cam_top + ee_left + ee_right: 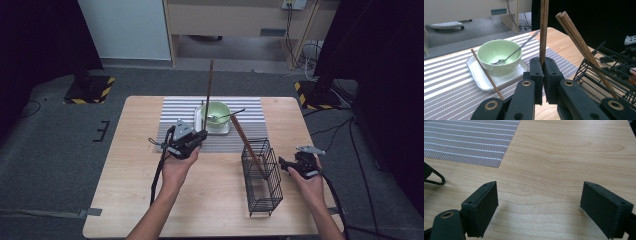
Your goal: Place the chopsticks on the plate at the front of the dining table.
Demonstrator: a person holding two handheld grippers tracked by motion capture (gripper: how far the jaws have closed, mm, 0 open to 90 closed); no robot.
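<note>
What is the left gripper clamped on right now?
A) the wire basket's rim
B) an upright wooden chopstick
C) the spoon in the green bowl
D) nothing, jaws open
B: in the left gripper view the left gripper has its jaws closed on an upright wooden chopstick, while the spoon rests in the green bowl and the wire basket stands apart at the right.

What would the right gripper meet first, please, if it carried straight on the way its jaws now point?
Most likely the bare wooden table. The right gripper stands open with nothing between its jaws, angled down at the wood; the striped mat lies off to one side.
</note>
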